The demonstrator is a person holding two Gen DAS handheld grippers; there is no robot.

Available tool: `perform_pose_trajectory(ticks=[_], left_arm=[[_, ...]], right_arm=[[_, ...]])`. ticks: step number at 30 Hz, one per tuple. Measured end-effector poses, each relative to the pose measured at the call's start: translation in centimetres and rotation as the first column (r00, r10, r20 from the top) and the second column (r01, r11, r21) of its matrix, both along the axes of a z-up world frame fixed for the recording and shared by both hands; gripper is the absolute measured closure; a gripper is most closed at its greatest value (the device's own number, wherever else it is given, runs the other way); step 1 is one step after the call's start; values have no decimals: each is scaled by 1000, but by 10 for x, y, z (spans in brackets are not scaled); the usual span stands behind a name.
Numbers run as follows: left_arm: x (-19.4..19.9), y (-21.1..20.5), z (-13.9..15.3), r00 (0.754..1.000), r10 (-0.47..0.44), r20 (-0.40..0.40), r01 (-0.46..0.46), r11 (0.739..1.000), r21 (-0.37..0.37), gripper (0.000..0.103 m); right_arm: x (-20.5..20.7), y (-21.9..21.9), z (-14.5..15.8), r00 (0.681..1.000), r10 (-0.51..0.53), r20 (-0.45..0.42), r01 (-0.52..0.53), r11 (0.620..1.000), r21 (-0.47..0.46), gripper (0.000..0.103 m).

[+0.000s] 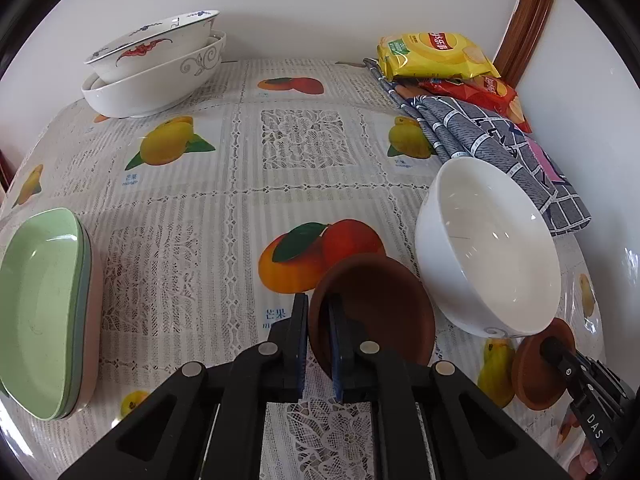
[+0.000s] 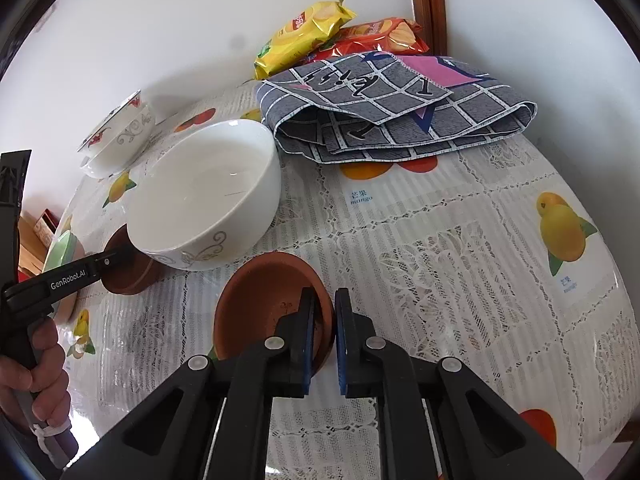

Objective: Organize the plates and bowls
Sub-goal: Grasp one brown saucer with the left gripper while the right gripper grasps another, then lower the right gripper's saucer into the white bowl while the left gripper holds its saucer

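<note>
My left gripper (image 1: 319,342) is shut on the rim of a brown clay saucer (image 1: 380,312), held tilted just above the table. My right gripper (image 2: 324,340) is shut on the rim of a second brown clay saucer (image 2: 264,304). Each saucer also shows in the other view: the right one (image 1: 536,372), the left one (image 2: 128,276). A white bowl (image 1: 488,252) (image 2: 208,196) stands between the two saucers. A stack of green plates (image 1: 40,308) lies at the left edge. Two stacked patterned bowls (image 1: 156,64) (image 2: 116,136) stand at the back left.
The table carries a fruit-print lace cloth (image 1: 240,200). A folded grey checked towel (image 1: 500,148) (image 2: 400,120) lies at the back right, with yellow (image 1: 432,56) and red (image 1: 488,96) chip bags behind it, against the wall.
</note>
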State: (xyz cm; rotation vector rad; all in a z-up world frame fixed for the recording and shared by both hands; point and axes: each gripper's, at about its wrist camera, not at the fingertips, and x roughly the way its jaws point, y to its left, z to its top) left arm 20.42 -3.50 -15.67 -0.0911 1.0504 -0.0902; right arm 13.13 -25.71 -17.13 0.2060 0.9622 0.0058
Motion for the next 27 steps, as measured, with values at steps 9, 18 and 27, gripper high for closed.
perform_pose_trajectory(ticks=[9, 18, 27], left_arm=[[-17, 9, 23, 999, -1, 49, 1, 1000, 8, 94], [-31, 21, 49, 997, 16, 82, -15, 1000, -17, 94], [-46, 26, 79, 989, 11, 145, -11, 1000, -2, 94]], right_arm=[[-12, 10, 19, 999, 2, 32, -2, 1000, -5, 94], [-25, 17, 58, 994, -11, 111, 13, 1000, -22, 94], [-31, 29, 96, 983, -21, 181, 32, 998, -56, 94]])
